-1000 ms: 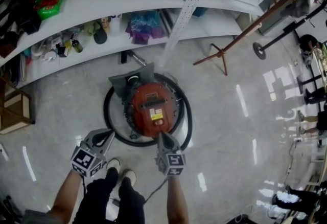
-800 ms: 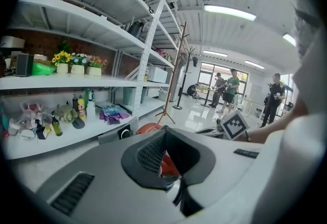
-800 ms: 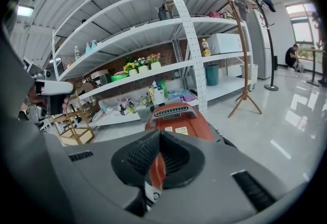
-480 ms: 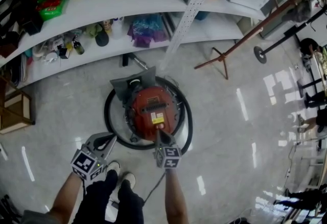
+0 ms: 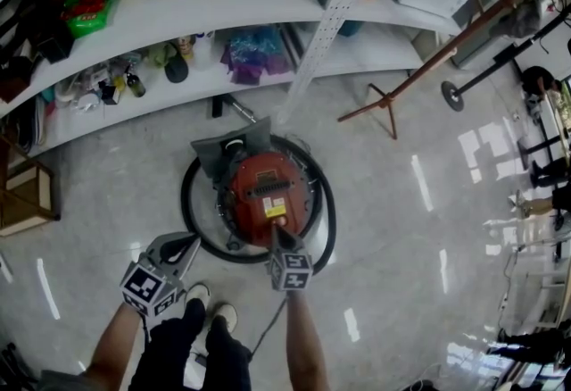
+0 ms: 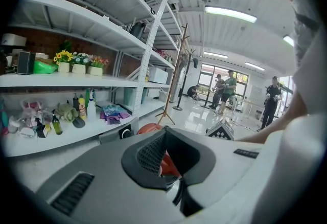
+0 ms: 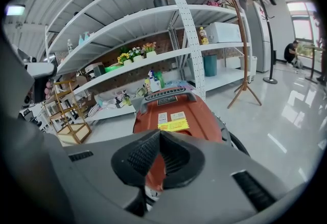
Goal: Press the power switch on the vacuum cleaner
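Two shut grippers, right one at the vacuum

Red vacuum cleaner (image 5: 266,193) sits on the floor (image 5: 401,228) directly ahead of the right gripper (image 5: 278,234), whose tips are over its near edge; contact unclear. Its jaws are together with nothing between. The switch can't be made out. Black hose (image 5: 185,202) loops round the body. Left gripper (image 5: 191,243) hangs to the right one's left, jaws together, empty, off the vacuum. Step looks like final approach; next probably needs a short push down with closed tips.

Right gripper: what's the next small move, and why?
Probably ease the right gripper straight down a little. Its jaws are shut, and the tip sits over the near edge of the vacuum cleaner, just short of the yellow label. I can't make out the switch itself.
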Demonstrator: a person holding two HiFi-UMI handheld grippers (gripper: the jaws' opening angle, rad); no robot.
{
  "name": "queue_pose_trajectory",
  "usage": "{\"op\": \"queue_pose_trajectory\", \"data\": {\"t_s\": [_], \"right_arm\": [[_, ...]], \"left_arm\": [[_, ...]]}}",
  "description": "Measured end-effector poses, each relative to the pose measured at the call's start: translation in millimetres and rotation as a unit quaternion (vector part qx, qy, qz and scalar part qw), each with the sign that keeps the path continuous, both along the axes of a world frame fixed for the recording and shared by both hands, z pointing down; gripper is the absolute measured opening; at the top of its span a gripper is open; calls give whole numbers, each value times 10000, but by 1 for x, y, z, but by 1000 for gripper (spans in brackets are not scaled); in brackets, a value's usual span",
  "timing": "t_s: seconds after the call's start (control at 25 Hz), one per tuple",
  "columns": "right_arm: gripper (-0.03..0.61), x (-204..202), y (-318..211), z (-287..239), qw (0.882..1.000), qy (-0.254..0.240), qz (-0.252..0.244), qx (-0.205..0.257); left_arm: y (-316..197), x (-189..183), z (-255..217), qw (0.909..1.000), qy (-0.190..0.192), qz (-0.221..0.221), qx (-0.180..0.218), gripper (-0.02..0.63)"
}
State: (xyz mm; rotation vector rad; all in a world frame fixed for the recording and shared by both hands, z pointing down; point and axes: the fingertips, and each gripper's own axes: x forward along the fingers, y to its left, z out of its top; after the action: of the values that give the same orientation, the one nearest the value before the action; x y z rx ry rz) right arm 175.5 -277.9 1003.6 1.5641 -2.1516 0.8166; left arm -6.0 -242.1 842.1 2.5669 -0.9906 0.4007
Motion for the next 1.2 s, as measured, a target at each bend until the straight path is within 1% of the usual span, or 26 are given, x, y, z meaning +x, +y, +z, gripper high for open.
{"op": "queue_pose_trajectory", "data": {"t_s": [0.16, 0.4, 0.72, 0.92, 1.2], "right_arm": [[9, 0, -1, 6, 10000, 3, 33, -66], [9, 4, -2, 13, 10000, 27, 16, -25], [11, 3, 0, 18, 9998, 103, -78, -164], [11, 1, -3, 16, 9997, 128, -172, -101], [12, -3, -3, 11, 9995, 69, -216, -211]], "left_arm": [[-1, -3, 0, 10000, 5, -31, -6, 9], [-1, -3, 3, 10000, -3, -32, -41, 9], [0, -3, 6, 10000, -38, -22, -56, 9], [-1, -3, 8, 10000, -34, -34, -40, 9], [-1, -6, 10, 10000, -34, -56, -62, 9]]}}
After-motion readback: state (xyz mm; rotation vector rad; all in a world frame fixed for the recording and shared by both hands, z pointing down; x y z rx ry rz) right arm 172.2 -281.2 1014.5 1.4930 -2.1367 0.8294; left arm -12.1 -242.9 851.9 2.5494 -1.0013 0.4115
